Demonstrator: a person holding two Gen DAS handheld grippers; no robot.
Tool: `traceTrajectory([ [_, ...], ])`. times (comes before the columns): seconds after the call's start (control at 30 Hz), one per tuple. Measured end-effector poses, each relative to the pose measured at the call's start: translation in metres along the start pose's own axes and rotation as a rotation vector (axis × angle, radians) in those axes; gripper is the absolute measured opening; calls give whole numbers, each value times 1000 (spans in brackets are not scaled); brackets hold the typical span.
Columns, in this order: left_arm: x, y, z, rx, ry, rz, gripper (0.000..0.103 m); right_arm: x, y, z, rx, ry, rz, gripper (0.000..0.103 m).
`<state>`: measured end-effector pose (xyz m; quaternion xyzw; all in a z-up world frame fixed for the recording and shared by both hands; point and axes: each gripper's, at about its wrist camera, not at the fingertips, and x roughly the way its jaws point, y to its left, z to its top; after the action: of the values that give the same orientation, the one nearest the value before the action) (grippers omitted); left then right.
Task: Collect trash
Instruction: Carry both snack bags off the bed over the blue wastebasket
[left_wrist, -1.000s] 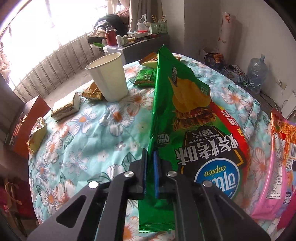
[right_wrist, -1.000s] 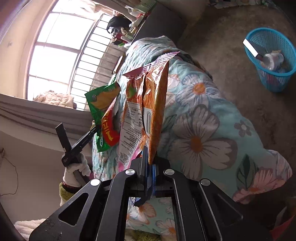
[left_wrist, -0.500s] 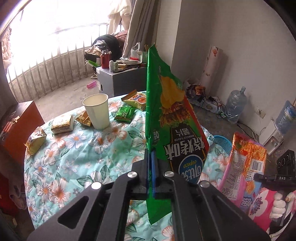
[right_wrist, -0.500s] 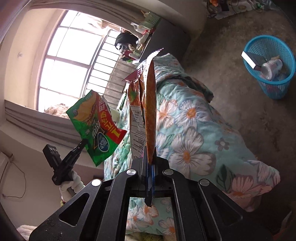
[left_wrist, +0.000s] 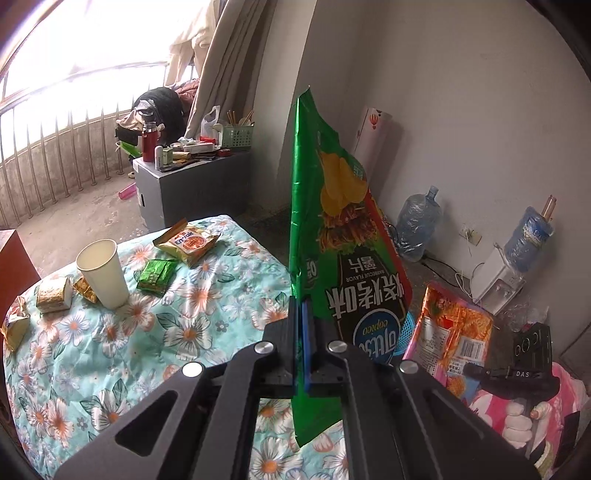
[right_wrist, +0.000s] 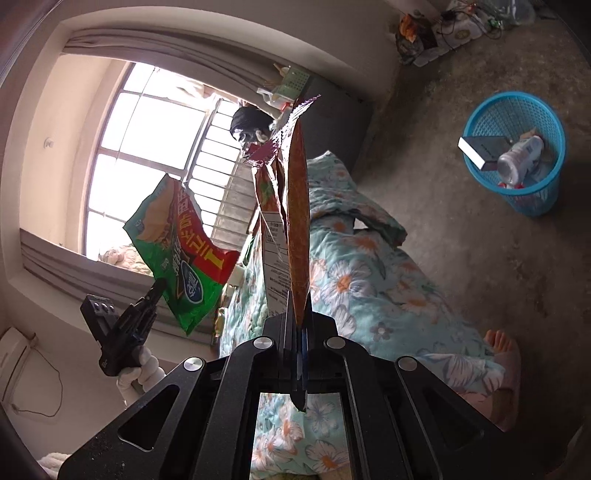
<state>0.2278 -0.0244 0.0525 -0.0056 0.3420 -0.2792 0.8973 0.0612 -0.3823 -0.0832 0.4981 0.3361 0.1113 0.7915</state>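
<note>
the left gripper (left_wrist: 303, 328) has its fingers pinched on the lower edge of a green chip bag (left_wrist: 340, 236), which stands upright in the air above the flowered cloth on the worktop (left_wrist: 110, 354). the bag's print reads upside down. in the right wrist view the same bag (right_wrist: 181, 258) hangs off the left gripper (right_wrist: 157, 288), held by a white-gloved hand (right_wrist: 142, 371), in front of the window.

the right gripper (right_wrist: 299, 325) has its fingers pinched on an orange bag (right_wrist: 297, 229), seen edge-on and rising straight up from the fingers. in the left wrist view this bag (left_wrist: 454, 332) shows at the right, with a gloved hand (left_wrist: 517, 424) below it.

farther out on the worktop lie the other pieces: a paper cup (left_wrist: 101, 273) standing upright, a small green packet (left_wrist: 157, 277) just right of it, a yellow snack bag (left_wrist: 188, 245) beyond that, and foil wrappers (left_wrist: 53, 297) to the cup's left, one touching its base.

on the floor, well apart from the worktop, stands a blue basket (right_wrist: 517, 155); it already holds a plastic bottle (right_wrist: 517, 160) and a dark box (right_wrist: 482, 147) leaning on its rim. a bare foot (right_wrist: 498, 343) shows beside the cloth's edge.
</note>
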Motion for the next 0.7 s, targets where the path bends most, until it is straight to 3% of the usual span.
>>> traceTrajectory([
  [0.17, 42, -45, 21, 49, -2, -83, 1, -38, -20, 25, 51, -124, -25, 0],
  [0.4, 122, -93, 41, 73, 46, -162, 1, -102, -76, 65, 205, -352, -131, 0],
  [0.53, 165, -104, 44, 61, 95, -187, 1, -101, -118, 83, 335, -415, -195, 0],
  [0.7, 208, -107, 42, 47, 155, -192, 1, -64, -189, 93, 614, -440, -118, 0],
])
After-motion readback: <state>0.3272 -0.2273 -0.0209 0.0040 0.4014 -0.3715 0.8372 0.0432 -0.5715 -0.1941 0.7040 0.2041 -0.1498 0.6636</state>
